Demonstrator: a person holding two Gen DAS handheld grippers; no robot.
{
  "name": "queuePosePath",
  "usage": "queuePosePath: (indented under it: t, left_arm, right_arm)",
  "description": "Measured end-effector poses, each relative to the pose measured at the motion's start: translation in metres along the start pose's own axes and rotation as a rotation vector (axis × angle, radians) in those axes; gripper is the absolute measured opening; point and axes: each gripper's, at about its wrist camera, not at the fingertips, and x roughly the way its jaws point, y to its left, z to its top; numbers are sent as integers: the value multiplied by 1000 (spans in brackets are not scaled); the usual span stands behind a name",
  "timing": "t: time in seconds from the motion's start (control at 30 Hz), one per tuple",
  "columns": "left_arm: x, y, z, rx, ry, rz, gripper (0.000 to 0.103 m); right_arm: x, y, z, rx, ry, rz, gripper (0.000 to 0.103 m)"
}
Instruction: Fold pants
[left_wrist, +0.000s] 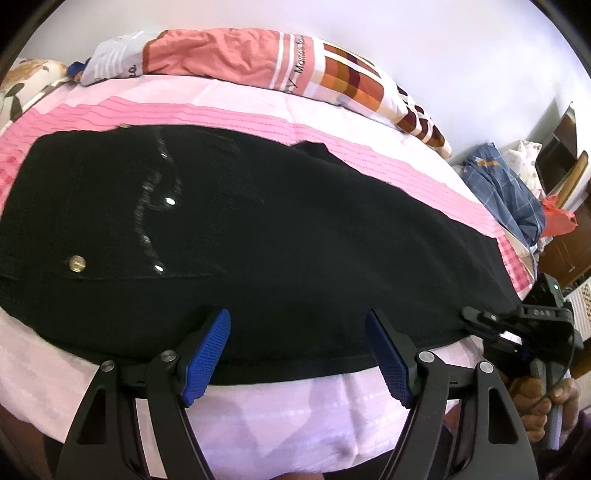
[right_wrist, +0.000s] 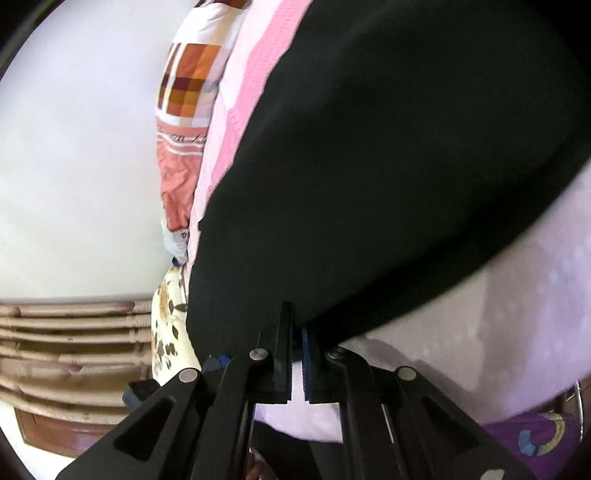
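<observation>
Black pants (left_wrist: 277, 229) lie flat along a bed, waistband with metal buttons at the left and legs running right. My left gripper (left_wrist: 297, 317) hovers open over their near edge, blue pads (left_wrist: 207, 354) wide apart with nothing between them. My right gripper (left_wrist: 471, 315) is at the pants' right end, held by a hand (left_wrist: 546, 406). In the right wrist view the right gripper (right_wrist: 295, 321) is shut, its jaws pinched together on the near edge of the black pants (right_wrist: 388, 166).
The bed has a pink and white striped sheet (left_wrist: 258, 114). A pink patchwork quilt (left_wrist: 258, 62) and a floral pillow (left_wrist: 18, 85) lie along the far side. Blue plaid cloth (left_wrist: 509, 195) and an orange bag (left_wrist: 557, 218) sit beyond the right end. A headboard (right_wrist: 55, 332) is behind.
</observation>
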Motion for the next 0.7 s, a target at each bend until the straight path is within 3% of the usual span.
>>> queuePosePath:
  t: [0.27, 0.37, 0.4, 0.47, 0.57, 0.7]
  left_arm:
    - [-4, 17, -2, -18, -19, 44, 76]
    - [-5, 16, -2, 3, -32, 63, 76]
    - [-5, 16, -3, 13, -33, 72, 76]
    - [-7, 18, -2, 34, -42, 94, 76]
    - [-11, 27, 1, 51, -54, 121, 76]
    - [-20, 41, 8, 22, -75, 135, 76]
  right_arm:
    - [3, -7, -2, -10, 9, -20, 7]
    - [0, -1, -3, -25, 30, -21, 18]
    - [-2, 0, -5, -23, 37, -4, 29]
    - [-4, 7, -14, -56, 62, 0, 33]
    - [1, 34, -32, -211, 148, 16, 33]
    - [22, 82, -34, -454, 174, 4, 33]
